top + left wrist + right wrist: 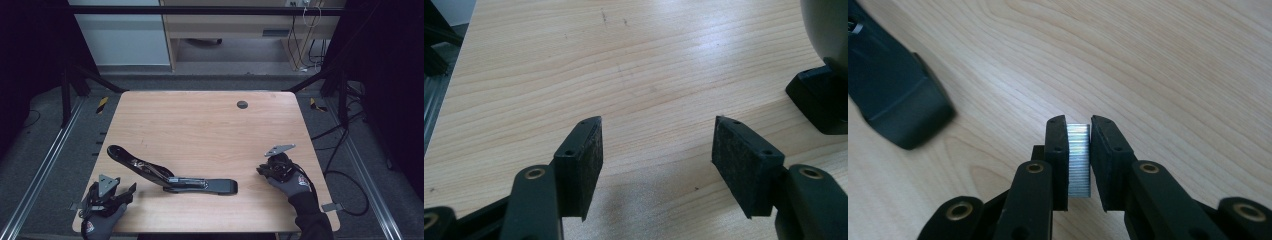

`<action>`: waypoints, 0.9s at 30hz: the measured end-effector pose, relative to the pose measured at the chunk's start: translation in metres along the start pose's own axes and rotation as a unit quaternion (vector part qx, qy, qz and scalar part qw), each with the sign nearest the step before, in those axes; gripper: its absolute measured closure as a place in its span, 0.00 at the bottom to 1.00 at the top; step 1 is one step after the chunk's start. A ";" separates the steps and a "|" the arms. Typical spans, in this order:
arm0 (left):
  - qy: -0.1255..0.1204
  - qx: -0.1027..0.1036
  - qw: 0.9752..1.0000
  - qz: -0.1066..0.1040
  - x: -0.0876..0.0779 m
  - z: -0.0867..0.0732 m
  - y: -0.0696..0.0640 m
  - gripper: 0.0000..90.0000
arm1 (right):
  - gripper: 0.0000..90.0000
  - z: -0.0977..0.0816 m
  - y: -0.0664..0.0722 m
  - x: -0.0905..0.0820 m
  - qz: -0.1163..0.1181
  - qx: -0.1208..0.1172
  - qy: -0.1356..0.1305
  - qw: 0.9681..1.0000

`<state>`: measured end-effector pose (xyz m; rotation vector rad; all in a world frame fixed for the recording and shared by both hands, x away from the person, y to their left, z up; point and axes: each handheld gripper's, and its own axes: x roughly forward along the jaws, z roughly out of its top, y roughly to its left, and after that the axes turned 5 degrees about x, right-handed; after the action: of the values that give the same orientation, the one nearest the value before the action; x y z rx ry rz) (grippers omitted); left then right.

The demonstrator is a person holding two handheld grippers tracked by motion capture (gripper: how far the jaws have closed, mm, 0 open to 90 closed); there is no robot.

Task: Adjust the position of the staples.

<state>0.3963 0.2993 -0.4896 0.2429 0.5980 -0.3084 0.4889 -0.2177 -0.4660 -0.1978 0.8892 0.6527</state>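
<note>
Clamped on a staple strip (pixel 1079 159), the right gripper (pixel 1079 165) must load the opened stapler (pixel 170 175); left gripper (pixel 659 165) gapes empty.

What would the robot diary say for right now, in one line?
stapler: open, lying on table | right claw: shut on staple strip | left claw: open, nothing between

The opened stapler (pixel 170 175) lies on the table (pixel 200 125) between both grippers. The left gripper (pixel 131 190) is near its left side; the right gripper (pixel 261 170), with a staple strip (pixel 1079 160), is at its right.
</note>
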 end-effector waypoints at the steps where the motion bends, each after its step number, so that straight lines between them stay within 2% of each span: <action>1: 0.000 0.000 1.000 0.000 0.000 0.000 0.000 0.41 | 0.87 0.001 0.001 -0.002 0.006 -0.004 -0.005 1.000; 5: 0.000 0.000 1.000 -0.003 0.001 0.000 0.000 0.41 | 0.87 0.006 0.006 -0.006 0.023 -0.024 -0.015 0.999; 9: 0.001 -0.001 1.000 -0.004 0.001 0.000 0.001 0.41 | 0.87 0.016 0.011 -0.011 0.046 -0.032 -0.031 0.998; 13: -0.002 -0.004 1.000 -0.005 0.001 0.000 0.001 0.41 | 0.87 0.025 0.017 -0.014 0.056 -0.043 -0.039 0.997; 17: -0.002 -0.003 1.000 -0.004 0.001 0.000 0.001 0.41 | 0.87 0.035 0.023 -0.016 0.077 -0.055 -0.046 0.994; 21: -0.002 -0.002 1.000 -0.004 0.000 0.000 0.001 0.41 | 0.87 0.045 0.031 -0.017 0.088 -0.069 -0.046 0.993; 27: -0.002 -0.003 1.000 -0.006 0.001 0.000 0.001 0.41 | 0.87 0.058 0.042 -0.018 0.108 -0.084 -0.063 0.989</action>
<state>0.3975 0.2998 -0.4898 0.2325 0.5971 -0.3187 0.4937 -0.1683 -0.4110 -0.2114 0.7391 0.9332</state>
